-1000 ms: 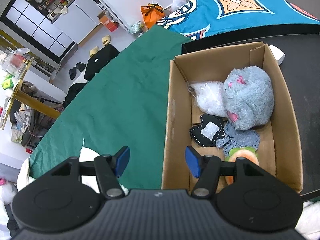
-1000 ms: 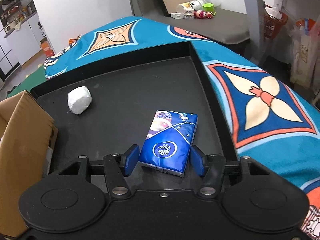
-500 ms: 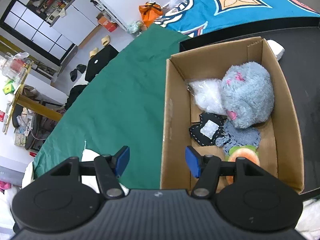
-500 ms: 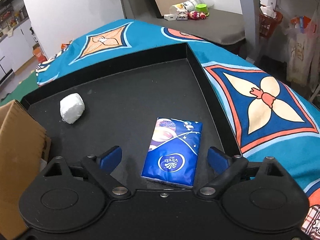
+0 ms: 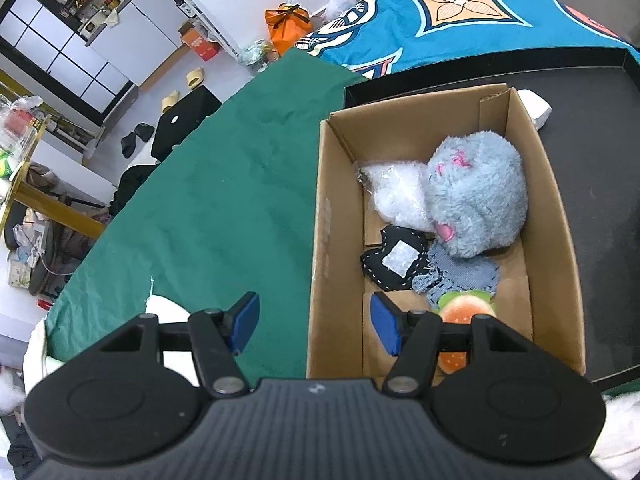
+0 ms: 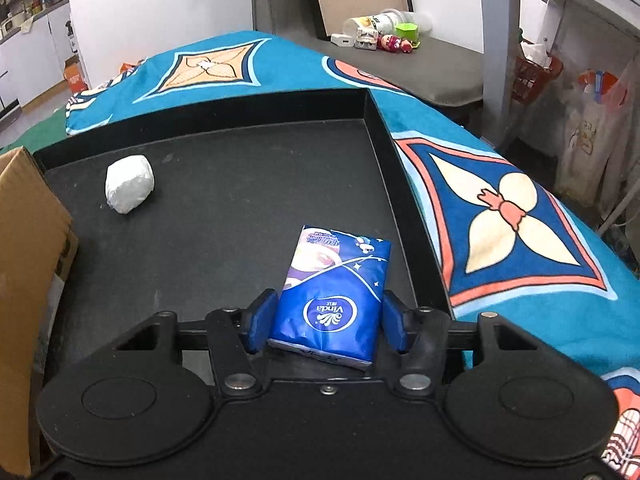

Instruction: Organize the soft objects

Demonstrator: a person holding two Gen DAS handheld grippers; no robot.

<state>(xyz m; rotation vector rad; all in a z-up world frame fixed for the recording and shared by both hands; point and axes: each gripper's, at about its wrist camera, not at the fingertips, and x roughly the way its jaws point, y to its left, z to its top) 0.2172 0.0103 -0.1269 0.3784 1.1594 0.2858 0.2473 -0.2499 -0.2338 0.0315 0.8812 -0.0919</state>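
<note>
My right gripper (image 6: pixel 326 322) is low over the black tray (image 6: pixel 240 208). Its jaws are closing, and both blue pads touch the sides of a blue tissue pack (image 6: pixel 336 292) that lies between them. A white soft wad (image 6: pixel 129 184) rests at the tray's far left, beside the cardboard box (image 6: pixel 28 240). My left gripper (image 5: pixel 314 322) hangs open astride the box's left wall (image 5: pixel 336 208), touching nothing. Inside the box lie a grey furry plush (image 5: pixel 476 196), a clear bag of white stuffing (image 5: pixel 396 196), a black patch (image 5: pixel 394 258), a denim scrap (image 5: pixel 464 276) and a burger plush (image 5: pixel 466 314).
The box stands at the tray's left end, next to a green cloth (image 5: pixel 224 200). A teal patterned cloth (image 6: pixel 500 216) borders the tray on the far and right sides. A grey bench with small toys (image 6: pixel 384 40) lies beyond it.
The right gripper's jaws spread wide around the tissue pack, then came in against its sides. The left gripper kept still over the box wall.
</note>
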